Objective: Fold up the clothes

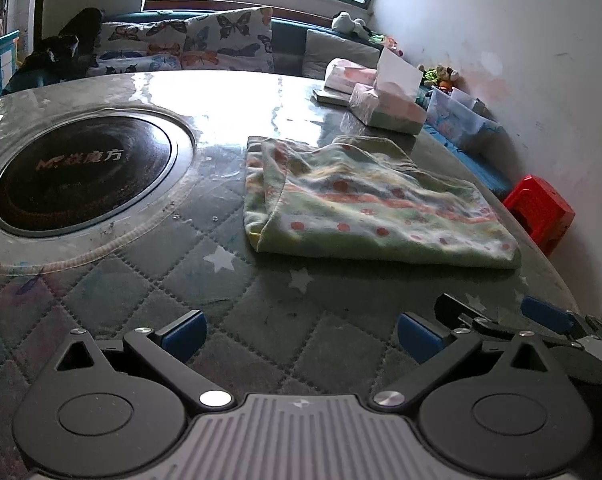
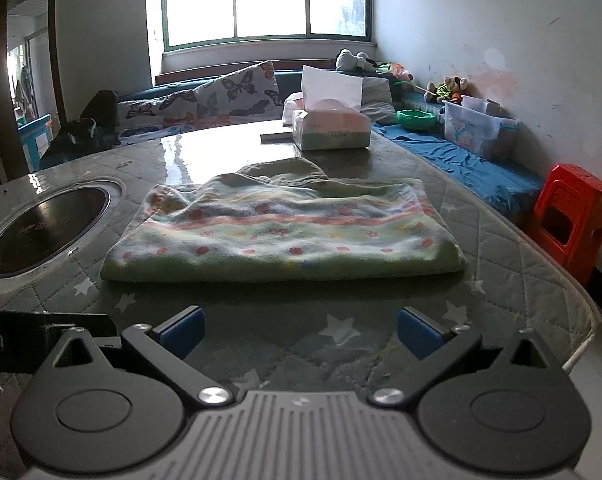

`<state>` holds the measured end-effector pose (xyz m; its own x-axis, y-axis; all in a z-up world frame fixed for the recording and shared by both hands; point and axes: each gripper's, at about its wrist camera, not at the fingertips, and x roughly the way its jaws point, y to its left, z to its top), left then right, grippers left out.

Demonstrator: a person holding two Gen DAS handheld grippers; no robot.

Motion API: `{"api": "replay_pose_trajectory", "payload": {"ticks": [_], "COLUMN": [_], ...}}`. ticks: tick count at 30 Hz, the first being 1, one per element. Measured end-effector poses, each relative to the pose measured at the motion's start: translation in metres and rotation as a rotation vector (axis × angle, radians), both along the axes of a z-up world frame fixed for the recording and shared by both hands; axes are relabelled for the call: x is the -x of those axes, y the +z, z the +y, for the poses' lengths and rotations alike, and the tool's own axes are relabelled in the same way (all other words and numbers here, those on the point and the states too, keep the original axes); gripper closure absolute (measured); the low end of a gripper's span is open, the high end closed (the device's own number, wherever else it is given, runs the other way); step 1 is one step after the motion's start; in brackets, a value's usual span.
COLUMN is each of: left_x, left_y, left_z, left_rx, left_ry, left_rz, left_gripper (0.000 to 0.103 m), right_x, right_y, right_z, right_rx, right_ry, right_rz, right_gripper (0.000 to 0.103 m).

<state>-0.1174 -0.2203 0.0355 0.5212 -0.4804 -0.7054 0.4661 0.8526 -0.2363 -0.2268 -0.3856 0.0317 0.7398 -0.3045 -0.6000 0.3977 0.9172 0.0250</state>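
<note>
A green garment with pink dots and stripes (image 1: 373,208) lies folded into a flat rectangle on the quilted table; in the right wrist view it (image 2: 285,232) lies straight ahead. My left gripper (image 1: 301,338) is open and empty, hovering over the table short of the garment's near left corner. My right gripper (image 2: 301,332) is open and empty, just short of the garment's near folded edge. The right gripper's blue pads also show at the right edge of the left wrist view (image 1: 547,312).
A round black cooktop (image 1: 81,178) is set into the table at the left. Tissue packs (image 2: 331,128) stand behind the garment. A red stool (image 2: 569,216) stands beside the table's right edge. A bench with cushions, a clear bin (image 2: 477,128) and toys lines the wall.
</note>
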Motion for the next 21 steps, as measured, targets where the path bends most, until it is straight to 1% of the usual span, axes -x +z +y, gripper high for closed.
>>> {"api": "replay_pose_trajectory", "payload": {"ticks": [3,13,21], "left_x": [0.0001,0.0012,0.0016], "left_y": [0.0005,0.0001,0.0037], "left_z": [0.001,0.0053,0.009], "left_rx": [0.008,0.015,0.02], "left_ry": [0.0,0.014,0.03], "left_rz": [0.003,0.012,0.0], "left_gripper": [0.0,0.0,0.0], "right_x": [0.0017,0.004,0.0032], "right_y": [-0.0008,-0.0001,-0.0015], "right_z": [-0.0002,0.0033,0.0072], "right_rx": [-0.012,-0.008,-0.02], "right_ry": [0.001,-0.002,0.003], "right_rz": [0.004,0.004,0.005], "right_gripper": [0.0,0.0,0.0]}}
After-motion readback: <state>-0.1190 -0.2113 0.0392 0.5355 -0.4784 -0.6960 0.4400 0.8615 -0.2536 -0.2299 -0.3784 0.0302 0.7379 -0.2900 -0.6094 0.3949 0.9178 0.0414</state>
